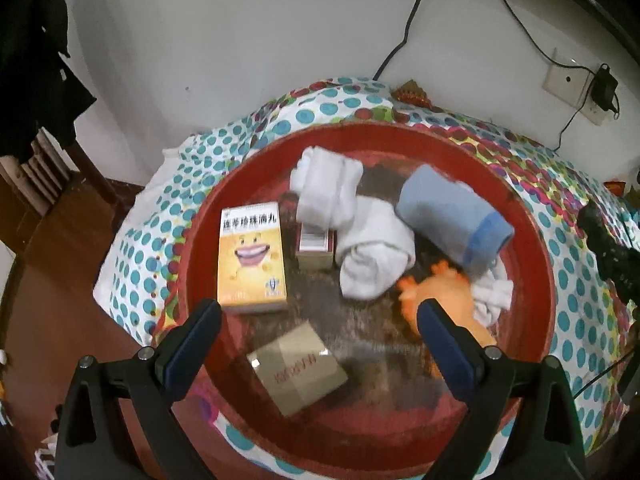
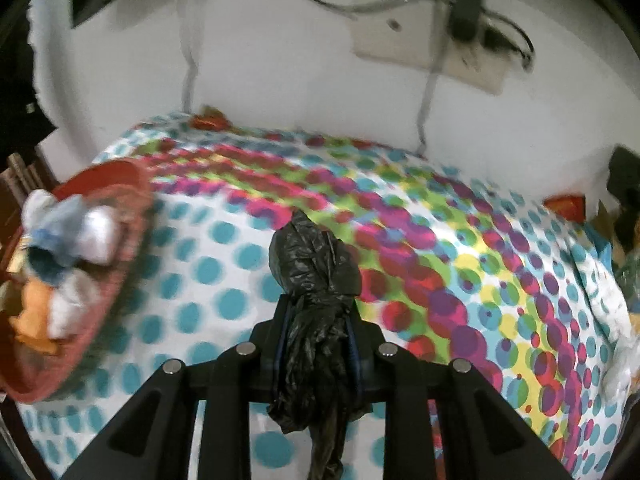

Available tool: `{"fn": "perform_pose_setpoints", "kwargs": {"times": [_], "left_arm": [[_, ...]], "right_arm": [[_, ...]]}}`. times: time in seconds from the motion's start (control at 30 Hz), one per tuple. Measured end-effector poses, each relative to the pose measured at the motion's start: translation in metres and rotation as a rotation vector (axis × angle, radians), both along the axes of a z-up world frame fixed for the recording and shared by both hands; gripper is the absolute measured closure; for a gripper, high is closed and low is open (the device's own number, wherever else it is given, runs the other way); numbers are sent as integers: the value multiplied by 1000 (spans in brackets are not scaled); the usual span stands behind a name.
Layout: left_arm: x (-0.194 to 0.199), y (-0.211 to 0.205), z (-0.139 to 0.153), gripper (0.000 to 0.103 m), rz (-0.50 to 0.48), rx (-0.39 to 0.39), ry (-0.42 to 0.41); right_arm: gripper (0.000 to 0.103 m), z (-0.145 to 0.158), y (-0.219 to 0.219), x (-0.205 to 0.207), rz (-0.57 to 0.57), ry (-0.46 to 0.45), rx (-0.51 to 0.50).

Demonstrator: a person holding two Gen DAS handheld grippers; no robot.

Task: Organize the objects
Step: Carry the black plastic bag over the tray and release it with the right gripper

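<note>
A round red tray [image 1: 536, 240] on the dotted cloth holds a yellow medicine box [image 1: 252, 256], a small red-and-white box [image 1: 315, 246], a tan box [image 1: 298, 370], white socks [image 1: 360, 240], a blue sock [image 1: 456, 224] and an orange toy [image 1: 444, 300]. My left gripper [image 1: 320, 320] is open and empty above the tray's near side. My right gripper [image 2: 318, 312] is shut on a crumpled black plastic bag [image 2: 312, 268], held above the cloth to the right of the tray [image 2: 120, 256]. The bag also shows at the right edge of the left wrist view [image 1: 608, 252].
The dotted cloth [image 2: 440, 260] covers a raised surface against a white wall. A wall socket with a black charger [image 1: 604, 88] and hanging cables is behind. Wooden floor and dark furniture [image 1: 48, 216] lie left. Clutter [image 2: 624, 208] sits at the far right.
</note>
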State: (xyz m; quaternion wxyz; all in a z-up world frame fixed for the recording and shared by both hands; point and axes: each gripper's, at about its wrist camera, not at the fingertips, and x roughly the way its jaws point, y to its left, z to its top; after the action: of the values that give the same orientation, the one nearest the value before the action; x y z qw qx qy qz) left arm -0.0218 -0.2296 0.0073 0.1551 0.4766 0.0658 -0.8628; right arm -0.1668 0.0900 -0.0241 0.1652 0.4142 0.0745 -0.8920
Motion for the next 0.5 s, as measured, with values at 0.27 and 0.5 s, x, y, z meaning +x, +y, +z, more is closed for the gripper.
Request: {"fn": "perform_pose_setpoints", "kwargs": {"times": [0.27, 0.5], "left_arm": [[25, -5, 2, 5, 25, 8, 11], [45, -14, 10, 5, 49, 44, 22]], "right_arm": [[79, 42, -56, 31, 174, 20, -79], [77, 57, -114, 56, 331, 12, -114]]}}
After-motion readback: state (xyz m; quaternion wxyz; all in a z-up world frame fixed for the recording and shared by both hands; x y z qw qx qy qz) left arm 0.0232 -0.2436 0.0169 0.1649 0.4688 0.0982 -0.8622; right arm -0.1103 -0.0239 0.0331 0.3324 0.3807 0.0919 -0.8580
